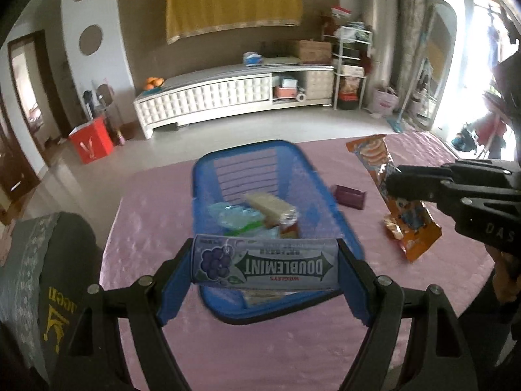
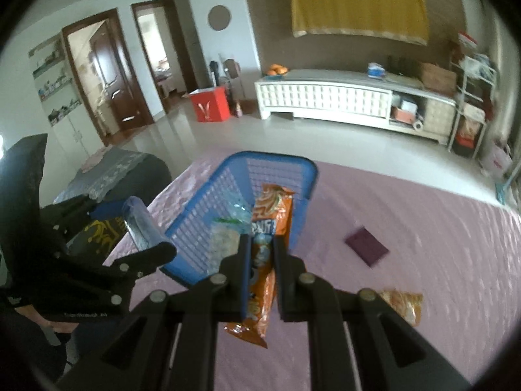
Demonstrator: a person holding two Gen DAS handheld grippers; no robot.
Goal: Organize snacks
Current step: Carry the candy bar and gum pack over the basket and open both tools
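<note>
My left gripper [image 1: 264,265] is shut on a Doublemint gum pack [image 1: 265,265], held sideways above the near end of the blue basket [image 1: 329,195]. The basket holds a wafer pack [image 1: 268,207] and a clear blue-green packet [image 1: 232,215]. My right gripper [image 2: 262,244] is shut on a long orange snack bag [image 2: 268,228], held lifted to the right of the basket [image 2: 208,205]. The right gripper [image 1: 395,184] also shows in the left wrist view, on the orange bag [image 1: 374,156]. The left gripper with the gum pack [image 2: 140,224] shows in the right wrist view.
A small purple box [image 1: 350,196] lies on the pink tablecloth [image 1: 293,342] right of the basket; it also shows in the right wrist view [image 2: 366,246]. A small orange packet [image 2: 403,303] lies near the right gripper. A dark chair with grey cover [image 1: 32,260] stands left.
</note>
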